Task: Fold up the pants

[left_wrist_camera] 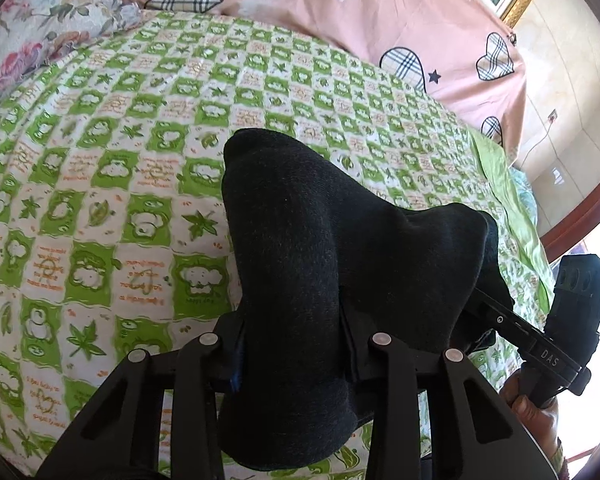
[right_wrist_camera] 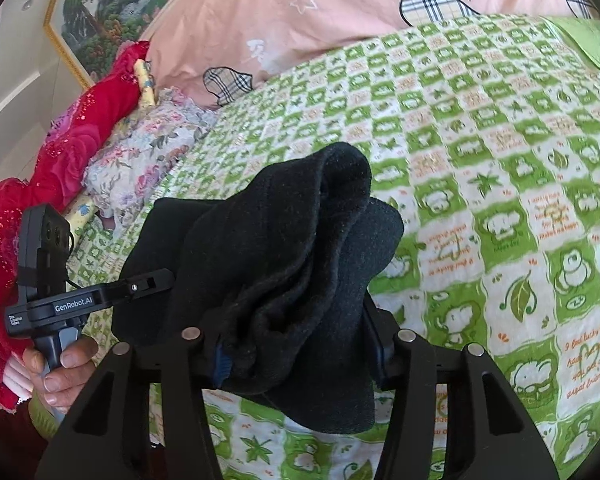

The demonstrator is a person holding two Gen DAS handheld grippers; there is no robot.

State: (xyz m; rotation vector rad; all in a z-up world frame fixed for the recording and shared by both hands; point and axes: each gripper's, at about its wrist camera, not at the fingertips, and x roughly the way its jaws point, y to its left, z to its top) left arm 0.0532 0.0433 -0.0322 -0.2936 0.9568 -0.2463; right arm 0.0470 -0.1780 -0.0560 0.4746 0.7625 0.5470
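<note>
Black pants (left_wrist_camera: pixel 320 264) bunched between each claw (left_wrist_camera: pixel 296 364) — lifted.

We see a bed (left_wrist_camera: pixel 100 184) covered by a green-and-white checked sheet (right_wrist_camera: pixel 480 152) printed with leaves, cartoon animals and orange text. A pink quilt (left_wrist_camera: pixel 340 12) with plaid hearts and stars lies along the far side, from 12 to 2 o'clock in the left wrist view. A floral pillow (left_wrist_camera: pixel 32 28) sits at 10 o'clock there. In the right wrist view, red sequined fabric (right_wrist_camera: pixel 92 120) is piled at 9 o'clock beside the pillow. Black pants (left_wrist_camera: pixel 300 240) hang above the sheet; contact unclear.
</note>
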